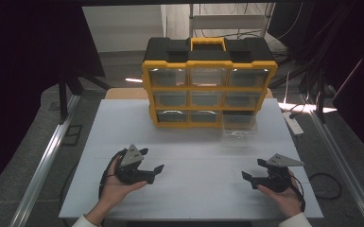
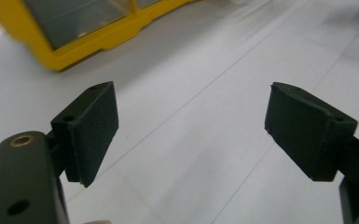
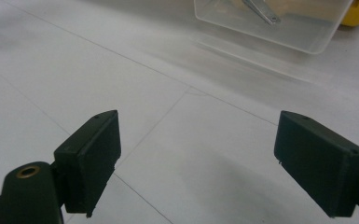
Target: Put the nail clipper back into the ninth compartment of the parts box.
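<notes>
Two hand-held grippers rest low over a white table (image 1: 123, 123) before a yellow-and-black drawer cabinet (image 1: 209, 82).

The left gripper (image 1: 152, 163), at seven o'clock, points toward three, jaws wide apart and empty. A clear drawer (image 1: 238, 127), pulled out at the cabinet's lower right, lies lengthwise toward six. The right gripper (image 1: 250, 175), at five o'clock, points toward nine, jaws wide, gripping nothing. No legible writing.

In the left gripper view the yellow organizer (image 2: 70, 51) at eleven o'clock is blurred and cropped by the top edge. In the right gripper view the clear drawer (image 3: 279, 28) at one o'clock is cropped; its metal contents are unidentifiable.
</notes>
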